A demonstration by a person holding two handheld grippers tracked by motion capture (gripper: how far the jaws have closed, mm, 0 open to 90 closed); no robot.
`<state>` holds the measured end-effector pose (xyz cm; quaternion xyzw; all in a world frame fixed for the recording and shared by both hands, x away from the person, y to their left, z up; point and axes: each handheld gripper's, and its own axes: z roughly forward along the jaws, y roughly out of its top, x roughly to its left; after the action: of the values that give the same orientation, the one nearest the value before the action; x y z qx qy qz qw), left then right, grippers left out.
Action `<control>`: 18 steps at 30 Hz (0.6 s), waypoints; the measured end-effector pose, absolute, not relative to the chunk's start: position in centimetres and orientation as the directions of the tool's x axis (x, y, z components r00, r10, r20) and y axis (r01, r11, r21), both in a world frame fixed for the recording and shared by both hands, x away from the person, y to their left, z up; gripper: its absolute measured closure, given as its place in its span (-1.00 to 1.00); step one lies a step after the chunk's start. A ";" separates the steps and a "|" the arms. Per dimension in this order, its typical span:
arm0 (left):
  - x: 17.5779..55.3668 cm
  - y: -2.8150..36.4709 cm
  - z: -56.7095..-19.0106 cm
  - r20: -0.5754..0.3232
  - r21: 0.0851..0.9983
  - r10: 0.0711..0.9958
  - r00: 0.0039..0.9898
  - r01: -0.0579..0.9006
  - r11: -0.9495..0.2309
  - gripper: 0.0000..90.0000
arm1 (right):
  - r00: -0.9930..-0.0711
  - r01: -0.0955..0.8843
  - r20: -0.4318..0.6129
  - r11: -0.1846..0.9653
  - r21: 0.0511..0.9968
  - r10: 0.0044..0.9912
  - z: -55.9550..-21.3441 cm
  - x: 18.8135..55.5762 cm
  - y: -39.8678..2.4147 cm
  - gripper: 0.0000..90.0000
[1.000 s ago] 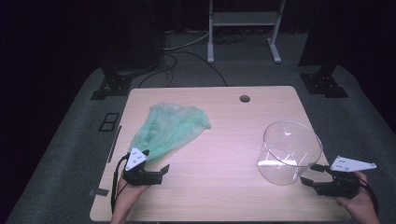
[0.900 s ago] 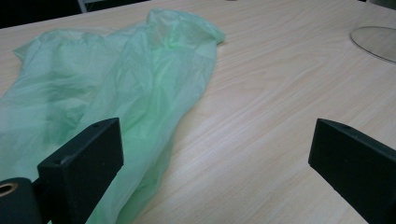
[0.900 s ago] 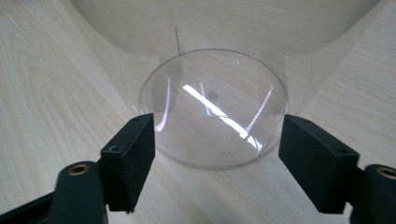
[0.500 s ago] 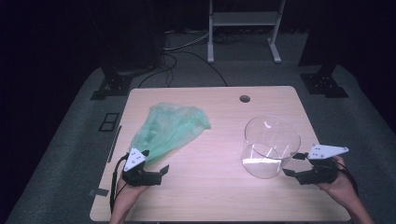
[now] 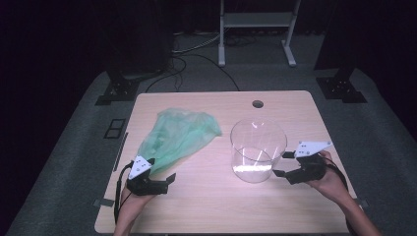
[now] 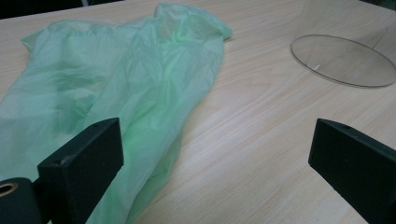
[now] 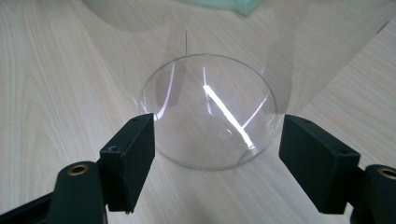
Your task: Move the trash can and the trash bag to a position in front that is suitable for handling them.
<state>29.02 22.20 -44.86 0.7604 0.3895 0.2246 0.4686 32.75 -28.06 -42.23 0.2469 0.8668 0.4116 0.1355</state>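
We've got a clear plastic cylinder container [image 5: 258, 150] standing upright on the wooden table [image 5: 216, 206], roughly mid-table, a bit to the right. Our right gripper [image 5: 279, 164] sits just beside its lower right wall, jaws spread wide; in the right gripper view the container's round base [image 7: 208, 109] lies between and just ahead of the two black jaws, w/ a bright light streak across the bottom, and the jaws look close to the wall but we can't tell if they touch it. Right hand [image 5: 328, 181] wraps the gripper body, grey three-cornered plate on top. On the left side, a crumpled green plastic bag [image 5: 176, 138] lies flat on the table, well apart from the container. Our left gripper [image 5: 169, 178] rests near the bag's lower end, jaws wide apart, nothing between them; in the left gripper view the bag [image 6: 116, 88] spreads ahead and to the left, bare wood btw the jaws, container base [image 6: 343, 60] at top right.
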 end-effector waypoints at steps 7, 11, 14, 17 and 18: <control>29.1 22.3 -44.9 -0.027 0.889 0.804 0.594 0.383 -0.253 -0.96 | -0.854 0.305 -0.027 0.541 0.784 0.520 -42.3 33.6 -26.0 -0.42; 29.1 22.4 -44.9 -0.030 0.888 0.805 0.593 0.385 -0.251 -0.96 | -0.861 0.306 -0.004 0.524 0.795 0.509 -42.5 34.0 -25.1 -0.42; 29.2 22.4 -44.9 -0.031 0.888 0.805 0.592 0.385 -0.250 -0.96 | -0.865 0.305 0.007 0.516 0.800 0.501 -42.6 34.2 -24.8 -0.42; 29.3 22.4 -44.7 -0.029 0.890 0.805 0.592 0.383 -0.249 -0.96 | -0.864 0.324 0.051 0.474 0.819 0.501 -43.0 34.5 -24.8 -0.41; 29.4 22.4 -44.7 -0.030 0.890 0.806 0.592 0.383 -0.248 -0.96 | -0.859 0.339 0.072 0.457 0.822 0.507 -43.1 34.5 -25.1 -0.41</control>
<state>29.35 22.44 -44.68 0.7573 0.3924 0.2243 0.4714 34.48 -25.11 -43.08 0.2493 0.8485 0.4576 0.0919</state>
